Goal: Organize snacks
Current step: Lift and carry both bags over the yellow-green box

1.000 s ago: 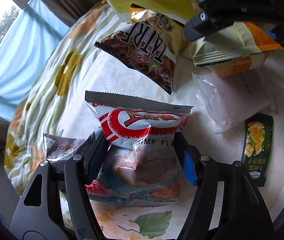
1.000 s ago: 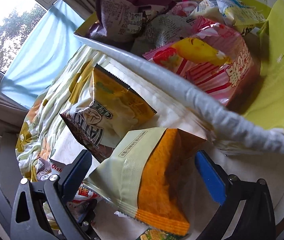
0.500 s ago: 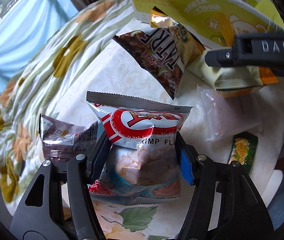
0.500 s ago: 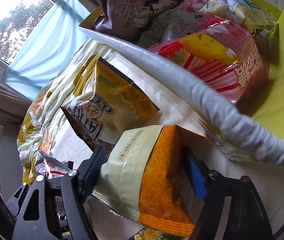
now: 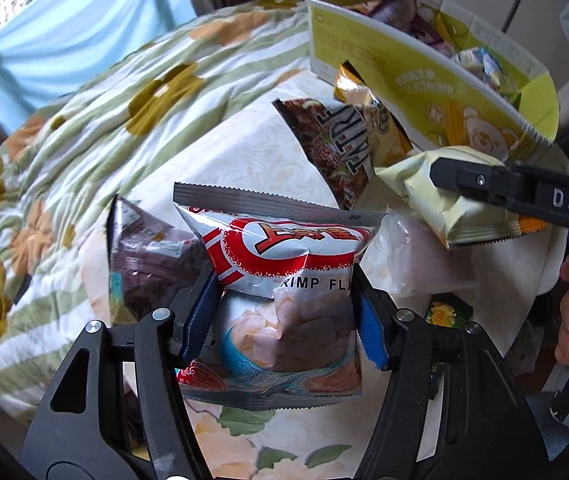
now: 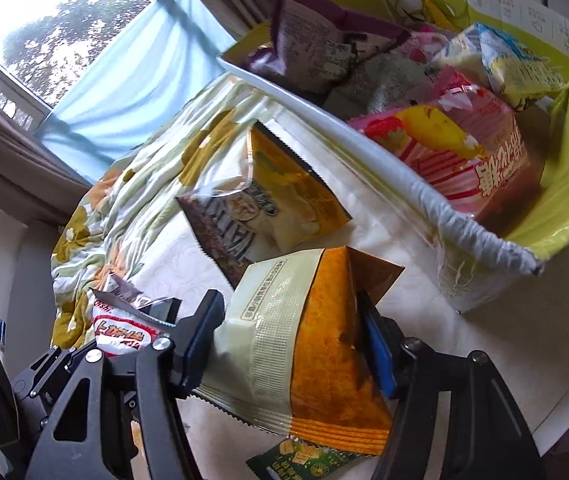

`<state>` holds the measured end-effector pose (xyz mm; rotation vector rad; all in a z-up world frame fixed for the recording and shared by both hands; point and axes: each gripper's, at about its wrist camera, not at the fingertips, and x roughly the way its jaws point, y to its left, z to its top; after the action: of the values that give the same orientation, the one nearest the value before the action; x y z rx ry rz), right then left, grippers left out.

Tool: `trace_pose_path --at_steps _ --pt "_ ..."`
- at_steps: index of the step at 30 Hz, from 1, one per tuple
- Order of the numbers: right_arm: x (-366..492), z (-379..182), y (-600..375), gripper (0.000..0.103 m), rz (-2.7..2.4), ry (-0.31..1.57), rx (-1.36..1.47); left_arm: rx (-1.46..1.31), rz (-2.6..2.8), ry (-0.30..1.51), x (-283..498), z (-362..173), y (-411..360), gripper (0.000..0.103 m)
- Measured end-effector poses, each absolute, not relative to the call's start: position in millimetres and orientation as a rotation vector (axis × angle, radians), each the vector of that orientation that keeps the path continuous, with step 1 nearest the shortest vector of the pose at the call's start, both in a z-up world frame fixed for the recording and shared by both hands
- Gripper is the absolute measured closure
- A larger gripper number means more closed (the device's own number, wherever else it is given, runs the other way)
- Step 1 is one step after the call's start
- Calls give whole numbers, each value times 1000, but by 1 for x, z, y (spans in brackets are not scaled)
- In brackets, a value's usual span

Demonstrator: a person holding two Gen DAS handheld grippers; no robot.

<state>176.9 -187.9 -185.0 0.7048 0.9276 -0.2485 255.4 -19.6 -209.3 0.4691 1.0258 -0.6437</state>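
The left gripper has its two jaws pressed on both sides of one shrimp-flavour bag, red and white on top with a clear window below; the bag is pinched at its middle and stands up between the pads, its serrated top edge pointing away from the jaws.

The right gripper has one cream-and-orange bag between its jaws, which are closing; both blue pads touch the bag's sides and it bulges out in front of them.

Ahead of the right jaws lies one brown-and-yellow chip bag on the white patterned cloth. Further ahead and to the right of them stands one yellow-green box. At least five packets show in it: a purple bag, a grey one, a pink strawberry packet, a pale yellow-and-blue packet, and a small pink one behind.

Just left of the left jaws lies one purple-grey packet. To their right lie one clear plastic bag and one small dark green packet, partly hidden. A flowered quilt lies beyond, to the left.
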Motion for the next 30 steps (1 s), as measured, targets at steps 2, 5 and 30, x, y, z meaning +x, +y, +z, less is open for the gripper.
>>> trace_pose_path --at_steps 2,5,30 --pt "175 -174 -183 42 -224 910 686 440 -631 1016 253 -199 -15 45" --pt "170 -156 -175 42 -189 880 648 408 -618 992 251 -180 -12 45" --pt "154 -35 -338 42 19 722 478 152 -521 892 240 -66 -175 44"
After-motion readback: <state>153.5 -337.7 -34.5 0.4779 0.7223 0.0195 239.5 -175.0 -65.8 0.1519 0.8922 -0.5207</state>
